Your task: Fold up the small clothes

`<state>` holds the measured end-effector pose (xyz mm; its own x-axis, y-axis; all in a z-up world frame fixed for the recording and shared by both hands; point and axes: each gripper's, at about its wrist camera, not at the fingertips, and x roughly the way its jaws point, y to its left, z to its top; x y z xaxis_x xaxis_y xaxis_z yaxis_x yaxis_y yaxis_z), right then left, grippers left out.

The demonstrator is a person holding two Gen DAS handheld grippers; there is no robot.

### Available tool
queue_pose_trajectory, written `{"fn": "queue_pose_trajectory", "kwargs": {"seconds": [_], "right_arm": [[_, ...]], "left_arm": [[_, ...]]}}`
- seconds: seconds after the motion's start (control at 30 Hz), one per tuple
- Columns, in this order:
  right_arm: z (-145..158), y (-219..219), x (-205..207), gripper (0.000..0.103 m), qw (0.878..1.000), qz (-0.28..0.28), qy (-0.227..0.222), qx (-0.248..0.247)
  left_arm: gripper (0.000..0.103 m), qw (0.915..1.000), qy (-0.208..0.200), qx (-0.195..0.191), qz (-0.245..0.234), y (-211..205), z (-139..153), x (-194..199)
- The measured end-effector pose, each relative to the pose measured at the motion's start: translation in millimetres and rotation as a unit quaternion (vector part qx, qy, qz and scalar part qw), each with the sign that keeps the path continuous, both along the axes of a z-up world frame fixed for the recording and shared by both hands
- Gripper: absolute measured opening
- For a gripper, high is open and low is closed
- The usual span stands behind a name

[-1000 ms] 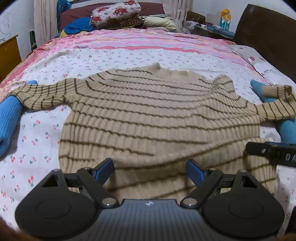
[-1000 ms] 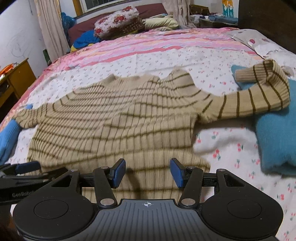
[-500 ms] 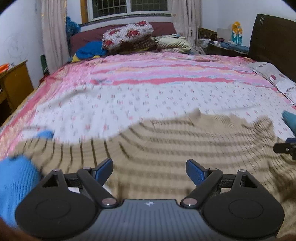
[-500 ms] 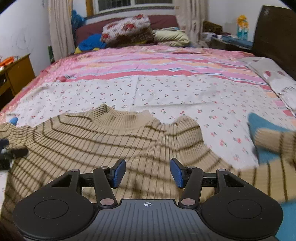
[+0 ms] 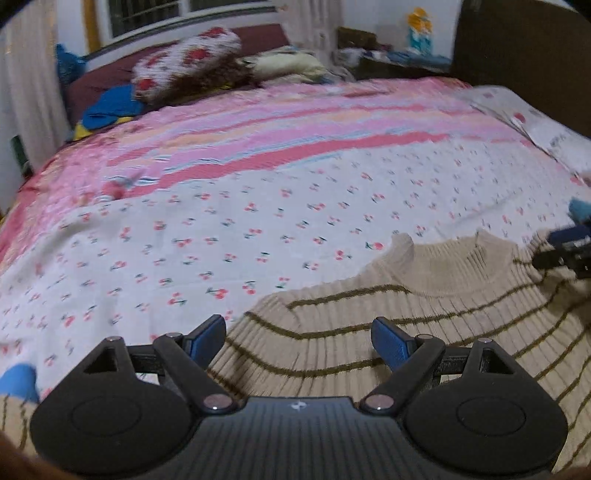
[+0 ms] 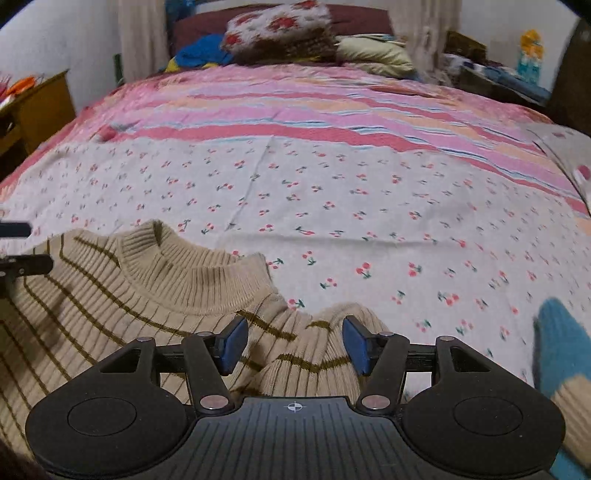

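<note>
**A:** So where are we at? From the left wrist view we've got the beige striped sweater (image 5: 424,332) lying flat on the bed (image 5: 295,206), filling the frame from about 4 to 6 o'clock, collar (image 5: 454,266) up at 2 o'clock. Our left hand-held gripper (image 5: 298,338) is spread wide with nothing between the blue pads (image 5: 207,338), hanging right over the sweater's shoulder edge.

**B:** Same story on the right. Our right hand-held gripper (image 6: 291,345) is released too, blue pads (image 6: 232,343) well apart, with a bunched-up fold of the sweater (image 6: 129,295) sitting in the gap. We can't tell if the pads actually touch the knit. Collar (image 6: 199,273) is at 10 o'clock here.

**A:** We see the other gripper poking in at 3 o'clock in our left view, just over the sweater's far shoulder.

**B:** Yep. Also a teal garment (image 6: 561,347) at 4 o'clock on our side, lying on the cherry-print sheet (image 6: 351,206), with a beige cuff over its near end. Floral pillow (image 6: 280,29) way back at 12 o'clock.

**A:** Blue garment (image 5: 18,380) at 8 o'clock for us, mostly cut off.
</note>
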<state>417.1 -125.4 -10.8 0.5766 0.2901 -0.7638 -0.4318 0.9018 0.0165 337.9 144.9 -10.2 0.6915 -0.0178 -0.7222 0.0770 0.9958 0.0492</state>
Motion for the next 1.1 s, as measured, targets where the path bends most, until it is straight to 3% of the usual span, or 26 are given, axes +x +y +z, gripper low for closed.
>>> {"fn": "queue_pose_trajectory", "kwargs": {"seconds": [0.1, 0.23, 0.4, 0.47, 0.53, 0.57, 0.63, 0.7, 0.8, 1.1], "right_arm": [[-0.3, 5.8, 7.1, 0.057, 0.999, 0.032, -0.006, -0.016], [9.3, 12.5, 14.6, 0.060, 0.997, 0.078, -0.018, -0.020], [-6.2, 25.3, 26.3, 0.060, 0.993, 0.109, 0.027, -0.029], [-14.6, 27.3, 26.8, 0.060, 0.993, 0.111, 0.036, -0.034], [-18.5, 25.4, 25.5, 0.059, 0.993, 0.107, 0.036, -0.033], [-18.4, 24.7, 25.9, 0.057, 0.994, 0.103, 0.037, -0.029], [-17.6, 24.8, 25.8, 0.043, 0.994, 0.102, 0.038, -0.030], [-15.4, 26.1, 24.8, 0.020, 0.994, 0.097, 0.035, -0.035], [-10.8, 30.5, 21.2, 0.014, 0.995, 0.089, 0.024, -0.033], [21.7, 40.8, 35.1, 0.009, 0.998, 0.038, -0.048, 0.000]], "left_arm": [[0.091, 0.9996, 0.004, 0.017, -0.020, -3.3, -2.1, 7.6], [0.091, 0.9991, 0.009, 0.013, -0.040, -2.3, -1.8, 18.2], [0.091, 0.9959, 0.030, 0.026, -0.082, -11.7, -8.1, 32.1], [0.091, 0.9933, 0.041, 0.053, -0.094, -16.5, -15.1, 36.1], [0.084, 0.9914, 0.053, 0.076, -0.091, -16.9, -22.9, 39.6], [0.079, 0.9922, 0.057, 0.069, -0.087, -13.6, -23.8, 40.2], [0.061, 0.9947, 0.058, 0.044, -0.072, -4.9, -22.7, 39.1], [0.039, 0.9957, 0.059, 0.038, -0.060, -1.4, -23.1, 37.8], [0.029, 0.9962, 0.051, 0.048, -0.052, -2.1, -23.1, 32.6], [0.025, 0.9978, -0.001, 0.062, 0.026, 12.4, -0.4, 30.8]]}}
